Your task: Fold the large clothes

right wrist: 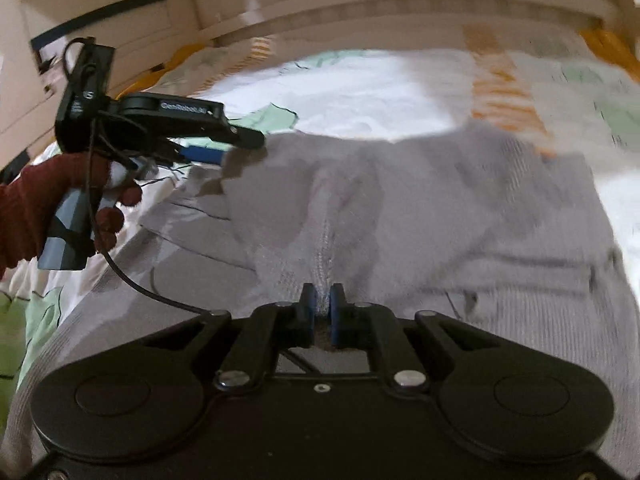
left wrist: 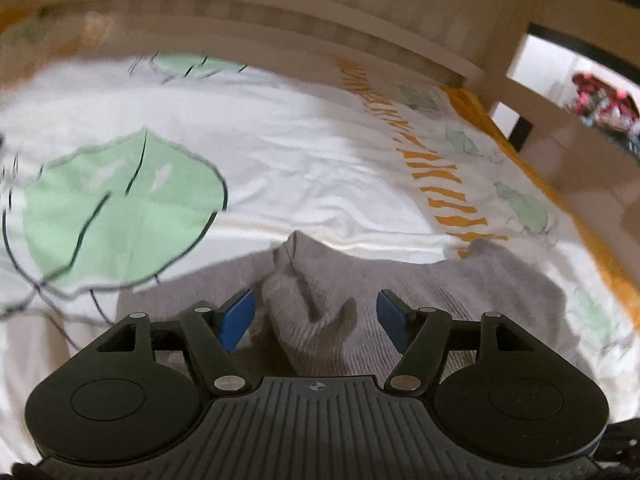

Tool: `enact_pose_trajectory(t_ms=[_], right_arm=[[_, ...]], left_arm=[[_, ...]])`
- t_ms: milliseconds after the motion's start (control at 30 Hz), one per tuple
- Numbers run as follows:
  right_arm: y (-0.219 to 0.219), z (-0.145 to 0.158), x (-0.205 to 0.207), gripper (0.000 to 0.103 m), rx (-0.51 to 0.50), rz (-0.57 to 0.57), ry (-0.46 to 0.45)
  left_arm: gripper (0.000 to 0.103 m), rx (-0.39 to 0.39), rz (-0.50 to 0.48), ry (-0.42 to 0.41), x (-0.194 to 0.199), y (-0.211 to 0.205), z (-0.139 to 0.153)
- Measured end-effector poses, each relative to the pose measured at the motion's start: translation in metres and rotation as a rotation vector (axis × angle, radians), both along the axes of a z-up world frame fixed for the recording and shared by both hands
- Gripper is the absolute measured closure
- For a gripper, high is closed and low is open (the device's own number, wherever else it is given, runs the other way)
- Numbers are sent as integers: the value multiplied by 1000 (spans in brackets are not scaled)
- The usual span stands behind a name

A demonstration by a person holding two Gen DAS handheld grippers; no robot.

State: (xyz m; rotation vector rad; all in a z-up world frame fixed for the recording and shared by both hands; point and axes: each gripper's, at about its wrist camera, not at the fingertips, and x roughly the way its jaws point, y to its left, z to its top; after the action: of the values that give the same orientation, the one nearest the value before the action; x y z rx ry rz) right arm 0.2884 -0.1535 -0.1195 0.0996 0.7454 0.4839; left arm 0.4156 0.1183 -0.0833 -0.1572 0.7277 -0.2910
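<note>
A grey ribbed knit garment (right wrist: 440,208) lies rumpled on a bed. In the left wrist view my left gripper (left wrist: 316,316) stands open, its blue pads (left wrist: 236,316) apart on either side of a raised fold of the grey garment (left wrist: 316,304) without pressing it. My right gripper (right wrist: 322,312) is shut on a pinched ridge of the grey fabric that rises between its blue pads. In the right wrist view the left gripper (right wrist: 224,148) shows at the left, held by a hand in a dark red sleeve (right wrist: 36,208), its tips at the garment's left edge.
The bed sheet (left wrist: 280,152) is white with green leaf prints and an orange striped band (left wrist: 440,184). A pale wooden bed rail (left wrist: 360,28) runs along the far side. Beyond the rail at the right lies a red patterned bundle (left wrist: 600,100).
</note>
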Motion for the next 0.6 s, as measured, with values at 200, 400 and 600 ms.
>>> enact_pose_trajectory(t_ms=[200, 400, 600], right_arm=[[-4, -5, -3, 90, 34, -7, 17], [-5, -8, -5, 90, 55, -6, 23], [-9, -8, -8, 90, 108, 15, 17]], left_arm=[[33, -28, -44, 111, 21, -8, -10], [43, -205, -104, 69, 26, -1, -10], [59, -364, -41, 42, 33, 23, -3]])
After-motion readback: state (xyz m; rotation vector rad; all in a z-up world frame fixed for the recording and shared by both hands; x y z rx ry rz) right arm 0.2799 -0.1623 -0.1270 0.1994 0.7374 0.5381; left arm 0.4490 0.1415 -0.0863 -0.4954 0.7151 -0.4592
